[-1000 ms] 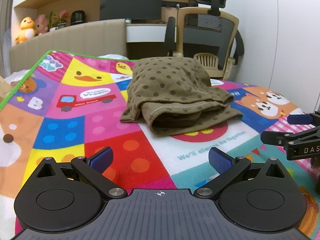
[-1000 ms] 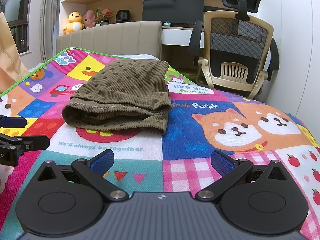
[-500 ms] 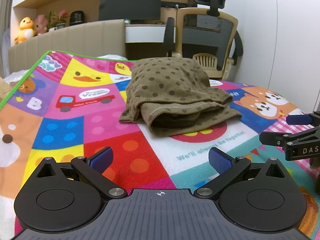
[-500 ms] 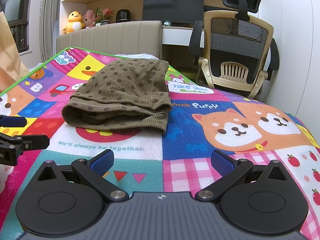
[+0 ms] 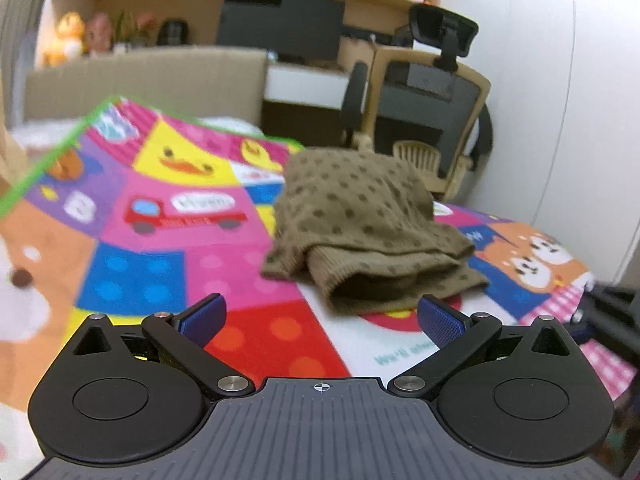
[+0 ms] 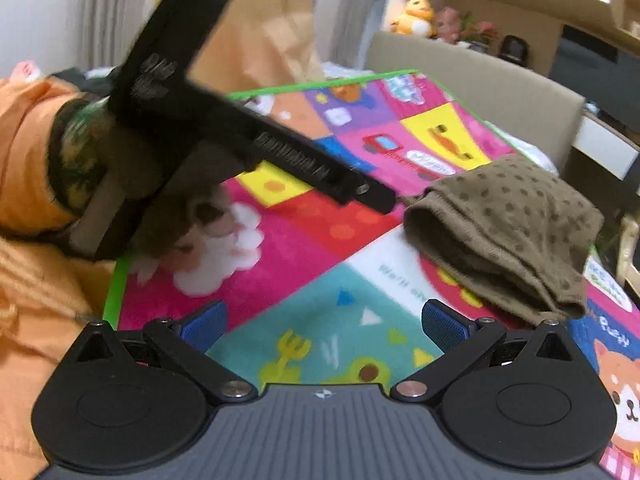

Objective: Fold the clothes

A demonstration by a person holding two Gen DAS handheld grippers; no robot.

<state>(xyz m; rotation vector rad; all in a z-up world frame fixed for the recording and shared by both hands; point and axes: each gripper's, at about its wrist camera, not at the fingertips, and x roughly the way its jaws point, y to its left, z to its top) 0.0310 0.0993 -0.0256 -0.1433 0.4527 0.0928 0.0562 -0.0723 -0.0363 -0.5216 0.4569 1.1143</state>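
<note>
Olive-brown and dotted, the folded garment (image 5: 372, 236) lies in a soft stack on the far middle of a bright patchwork play mat (image 5: 160, 264), its open hem turned toward the left wrist camera. The mat is a quilt of squares — yellow with ducks, pink with a red truck, blue and red with dots, orange with cartoon dogs at the right — edged in green along its far left side.

The left gripper (image 5: 320, 316) hangs low over the near part of the mat, its blue-padded fingers (image 5: 202, 316) spread wide with nothing between them, short of the garment. The right gripper (image 6: 322, 322) is likewise spread and empty over a teal square with a fork drawn on it; the garment (image 6: 508, 224) sits to its far right. In that view the left tool crosses the upper left, held by a hand (image 6: 160, 200) in a dark furry glove, with an orange sleeve (image 6: 28, 168) behind it.

Beyond the mat stands a beige padded headboard (image 5: 152, 76), then a desk with a dark monitor (image 5: 280, 28), a mesh office chair (image 5: 424, 96) at the right and plush toys (image 5: 68, 36) on a shelf at the far left. Both views are blurred.
</note>
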